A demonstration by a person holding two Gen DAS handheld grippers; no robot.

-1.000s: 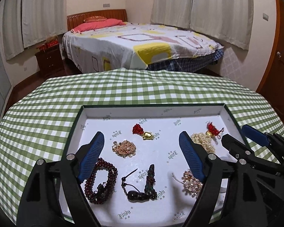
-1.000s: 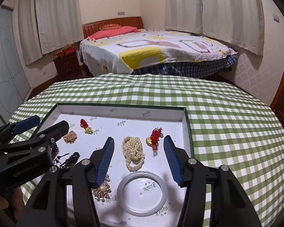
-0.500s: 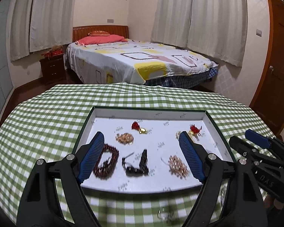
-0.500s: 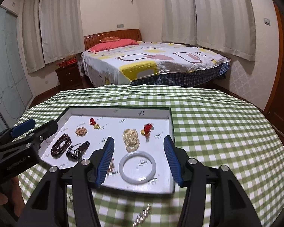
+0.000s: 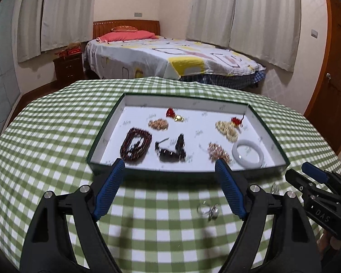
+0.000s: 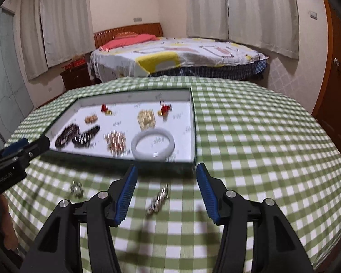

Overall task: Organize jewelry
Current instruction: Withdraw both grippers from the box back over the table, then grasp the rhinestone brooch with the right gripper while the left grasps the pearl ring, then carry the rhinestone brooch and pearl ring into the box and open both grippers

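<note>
A shallow white-lined tray with a dark green rim [image 5: 270, 136] is sitting on a round table under a green-and-white checked cloth [image 5: 56, 136], and most of the jewelry is lying inside it: a dark red bead bracelet [image 5: 136, 144] toward the left, a black gourd pendant on a cord [image 5: 171, 151] just beside it, a small gold-toned cluster [image 5: 158, 124] behind them, a red-tasselled gold charm [image 5: 174, 115] near the back wall, a pale pearl strand [image 5: 226, 128] with a second red charm [image 5: 237, 121] touching it, a rose-gold chain heap [image 5: 218, 151] and a white jade bangle [image 5: 247, 155] near the front right corner. Two pieces are lying outside the tray on the cloth: a silver ring with a pearl [image 5: 209, 210] and a silver chain bracelet [image 6: 158, 199]. The left gripper [image 5: 168, 188] is hovering over the cloth in front of the tray with its jaws standing wide apart and holding nothing. The right gripper [image 6: 166, 192] is hanging above the silver chain bracelet, its jaws closing a little, the bracelet showing between them but untouched on the cloth.
</note>
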